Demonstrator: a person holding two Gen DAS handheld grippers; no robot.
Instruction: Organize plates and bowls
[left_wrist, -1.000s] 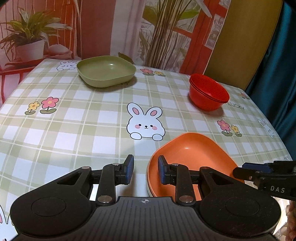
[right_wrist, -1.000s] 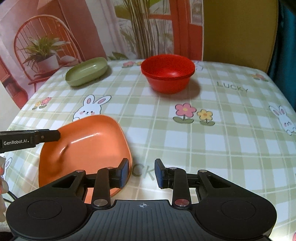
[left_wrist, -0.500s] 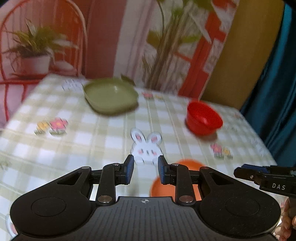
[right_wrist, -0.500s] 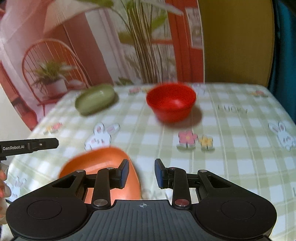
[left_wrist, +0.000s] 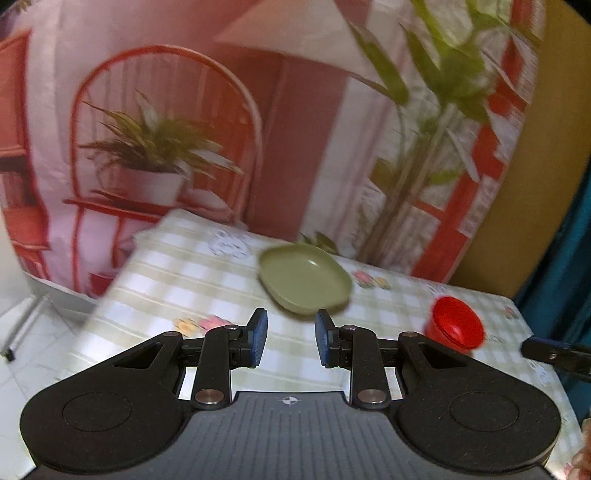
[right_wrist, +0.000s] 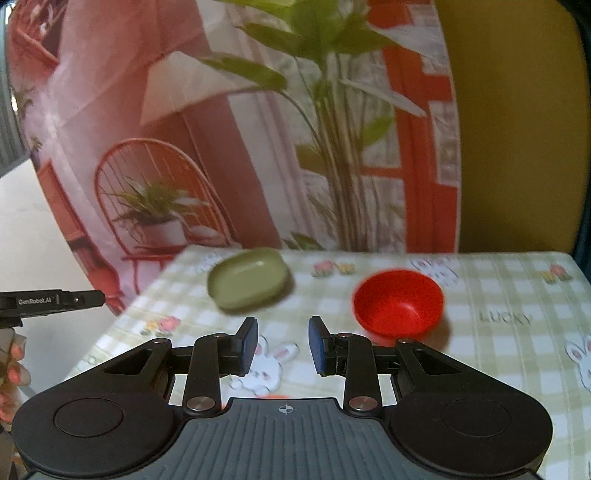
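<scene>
Tongs, left (left_wrist: 288, 339) and right (right_wrist: 282, 345), hang narrowly parted and empty, angled down over the table (right_wrist: 498, 295).

left tongs (left_wrist: 288, 338): black, blue pads, 2 silver screws | right tongs (right_wrist: 282, 345): same | nails: orange polish

A green plate (right_wrist: 249, 283) and a red bowl (right_wrist: 398, 304) sit on a green-and-white checked tablecloth (right_wrist: 509, 354) printed with white rabbits and pink flowers

tablecloth (right_wrist: 517, 369): green check, bunny prints | backdrop (right_wrist: 258, 166): printed red chair, potted plant | curtain (left_wrist: 569, 258): teal
</scene>
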